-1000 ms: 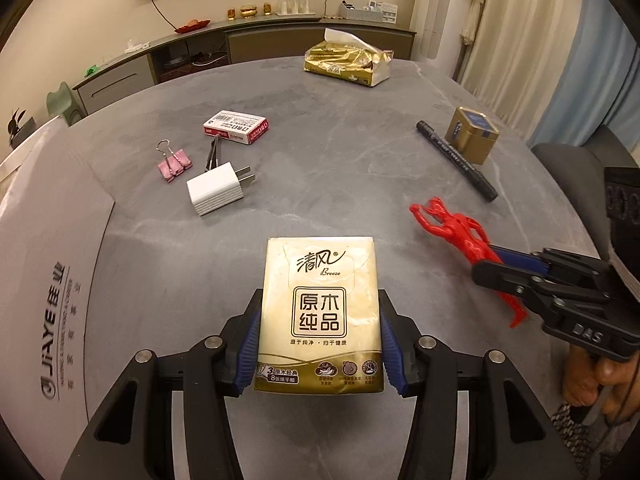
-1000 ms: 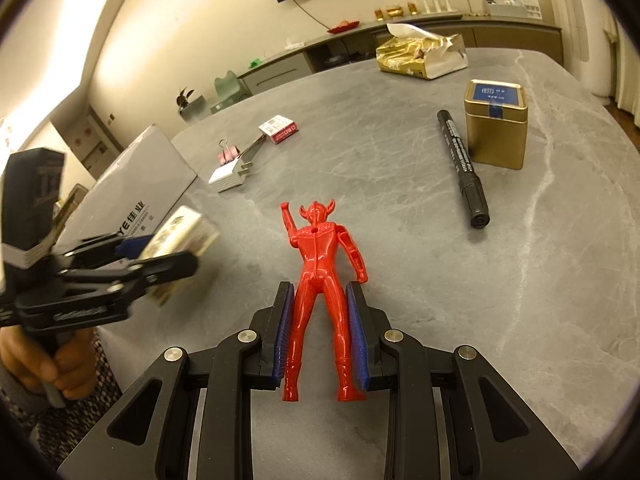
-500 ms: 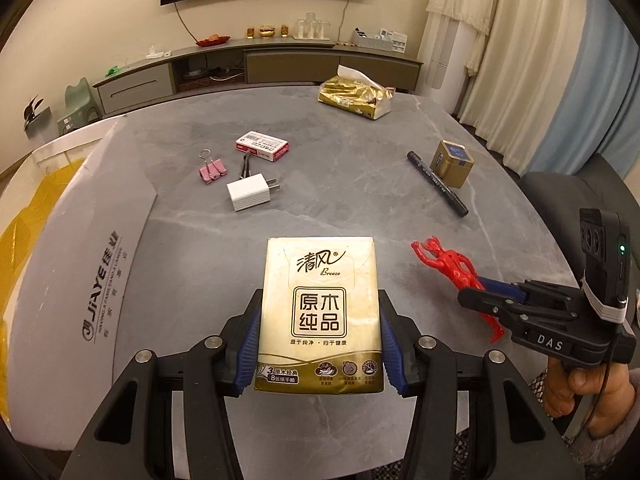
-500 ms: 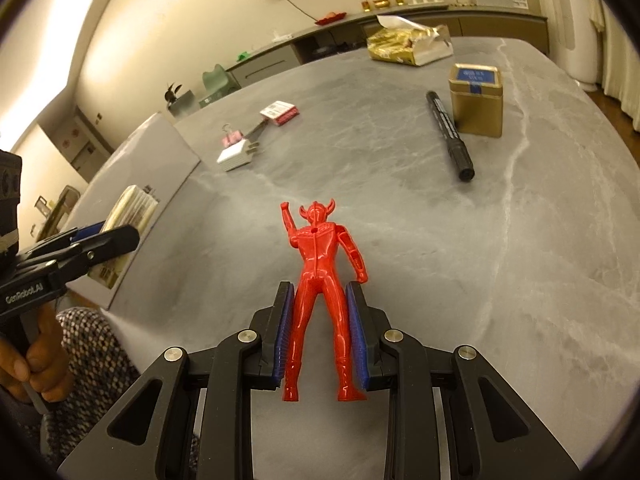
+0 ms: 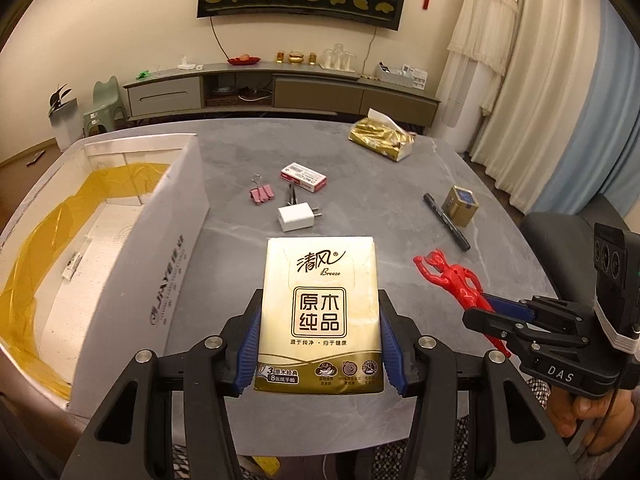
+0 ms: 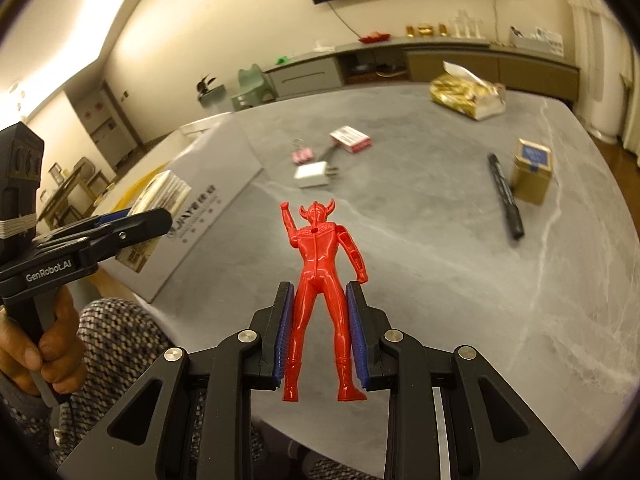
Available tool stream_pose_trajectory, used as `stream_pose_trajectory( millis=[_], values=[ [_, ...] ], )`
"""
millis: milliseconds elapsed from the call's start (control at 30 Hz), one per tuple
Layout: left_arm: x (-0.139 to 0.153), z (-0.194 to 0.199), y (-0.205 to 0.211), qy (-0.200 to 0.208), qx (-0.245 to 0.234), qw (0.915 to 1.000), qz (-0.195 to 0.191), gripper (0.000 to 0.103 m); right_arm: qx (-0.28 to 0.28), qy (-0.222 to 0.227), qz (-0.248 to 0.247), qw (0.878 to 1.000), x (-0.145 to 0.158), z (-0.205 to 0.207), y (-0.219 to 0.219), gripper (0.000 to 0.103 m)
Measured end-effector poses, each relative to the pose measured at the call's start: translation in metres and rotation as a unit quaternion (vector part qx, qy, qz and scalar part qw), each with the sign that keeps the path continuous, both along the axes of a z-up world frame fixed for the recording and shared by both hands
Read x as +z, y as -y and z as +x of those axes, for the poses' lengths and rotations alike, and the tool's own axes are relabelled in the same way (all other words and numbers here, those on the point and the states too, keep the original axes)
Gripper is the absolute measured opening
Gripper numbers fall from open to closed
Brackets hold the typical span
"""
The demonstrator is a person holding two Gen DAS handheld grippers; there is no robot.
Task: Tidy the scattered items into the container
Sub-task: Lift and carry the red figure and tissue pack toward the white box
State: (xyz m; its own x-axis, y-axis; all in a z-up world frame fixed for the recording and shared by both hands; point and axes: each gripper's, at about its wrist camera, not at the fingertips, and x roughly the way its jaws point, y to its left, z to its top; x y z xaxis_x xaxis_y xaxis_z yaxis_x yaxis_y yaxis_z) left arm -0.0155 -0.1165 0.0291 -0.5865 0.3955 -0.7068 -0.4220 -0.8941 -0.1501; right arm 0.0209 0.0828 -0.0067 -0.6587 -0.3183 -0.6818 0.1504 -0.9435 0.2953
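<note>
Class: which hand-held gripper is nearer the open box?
Left. The left hand-held gripper, holding tissues, is beside the box; the right hand-held gripper, holding the figure, is farther off.

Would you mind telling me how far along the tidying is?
Done: nothing visibly lies in the box. In hand: left tongs hold the tissue pack, right tongs the red figure. Left: charger, pink clips, marker, gold tin.
</note>
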Motion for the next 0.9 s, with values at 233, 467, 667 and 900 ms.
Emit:
stream_pose_trajectory(
  millis=[233,467,667,900],
  values=[
    [0.009,0.0,0.03,-0.005,0.023,0.9995,0.019,0.053,0.031,-0.014,0.019,0.999,0.021,-0.006,0.037,0.028],
    [0.015,-0.002,0.058,-0.011,0.044,0.9982,0.04,0.053,0.06,-0.025,0.035,0.997,0.037,-0.013,0.069,0.028],
    [0.02,-0.006,0.082,-0.015,0.061,0.9964,0.057,0.053,0.081,-0.037,0.047,0.995,0.052,-0.022,0.093,0.028],
    [0.026,-0.01,0.109,-0.02,0.081,0.9938,0.074,0.053,0.102,-0.05,0.06,0.992,0.069,-0.032,0.117,0.028]
  ],
)
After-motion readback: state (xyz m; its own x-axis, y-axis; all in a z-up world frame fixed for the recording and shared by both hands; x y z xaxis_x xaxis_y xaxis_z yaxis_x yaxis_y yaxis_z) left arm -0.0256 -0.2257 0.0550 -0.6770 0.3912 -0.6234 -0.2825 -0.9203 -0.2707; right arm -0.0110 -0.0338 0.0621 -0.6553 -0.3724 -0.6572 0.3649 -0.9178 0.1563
